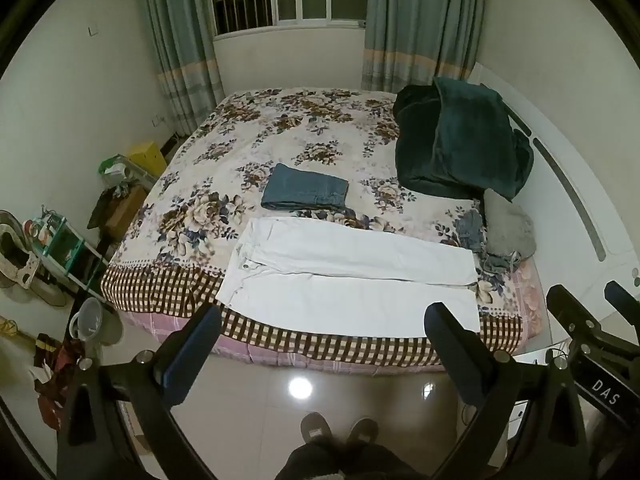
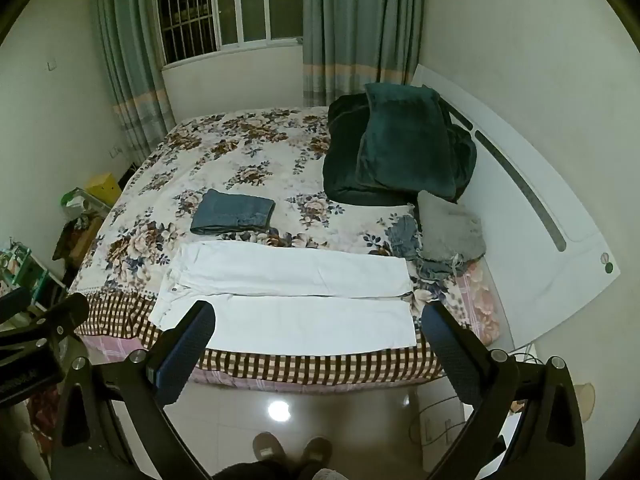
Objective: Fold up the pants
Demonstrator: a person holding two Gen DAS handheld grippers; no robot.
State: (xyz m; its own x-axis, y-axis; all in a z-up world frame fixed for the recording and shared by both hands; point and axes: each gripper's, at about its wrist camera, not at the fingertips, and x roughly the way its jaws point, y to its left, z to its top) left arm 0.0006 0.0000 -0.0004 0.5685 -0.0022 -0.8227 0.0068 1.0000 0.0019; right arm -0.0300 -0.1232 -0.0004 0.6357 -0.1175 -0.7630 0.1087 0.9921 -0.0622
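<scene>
White pants [image 1: 352,276] lie flat along the near edge of the bed, waist to the left, legs to the right; they also show in the right wrist view [image 2: 288,296]. A folded pair of blue jeans [image 1: 305,187] lies behind them, also in the right wrist view [image 2: 233,213]. My left gripper [image 1: 324,316] is open and empty, held above the floor in front of the bed edge. My right gripper [image 2: 318,314] is open and empty, at a like height to the right; it also shows in the left wrist view [image 1: 592,312].
The bed [image 1: 280,128] has a floral cover with a checked border. A dark green blanket [image 1: 460,140], a grey cushion [image 1: 508,224] and crumpled denim [image 1: 472,228] lie at the right near the white headboard [image 1: 580,200]. Clutter and a bucket [image 1: 90,316] stand left. The person's feet [image 1: 340,432] stand on the tiled floor.
</scene>
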